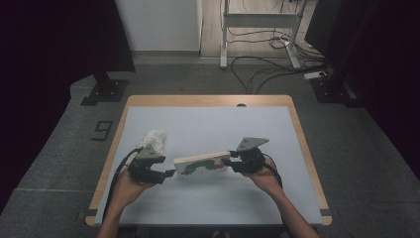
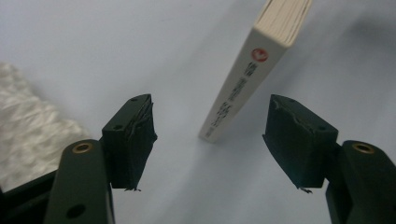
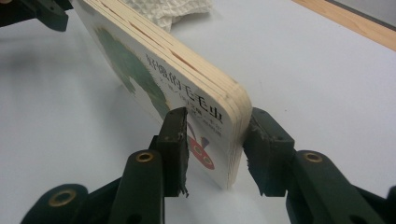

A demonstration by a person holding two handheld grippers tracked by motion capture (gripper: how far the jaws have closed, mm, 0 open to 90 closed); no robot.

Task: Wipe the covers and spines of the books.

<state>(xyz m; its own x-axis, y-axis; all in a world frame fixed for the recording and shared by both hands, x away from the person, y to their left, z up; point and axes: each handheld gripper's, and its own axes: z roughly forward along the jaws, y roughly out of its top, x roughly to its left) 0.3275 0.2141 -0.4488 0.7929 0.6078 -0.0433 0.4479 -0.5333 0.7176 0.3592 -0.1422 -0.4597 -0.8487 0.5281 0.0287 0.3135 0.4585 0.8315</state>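
Left claw (image 2: 210, 140) sits half open, empty, book (image 1: 200, 164) spine-end dead ahead between its jaws; right claw (image 3: 215, 149) clamps the far end, long axis running hand to hand.

Both forearms enter from below. The right gripper (image 1: 232, 162) points left with its jaws clamped shut on a book (image 1: 200, 164) pressed between the pads. The left gripper (image 1: 168, 173) points right, jaws apart, the book's end just ahead of them, untouched.
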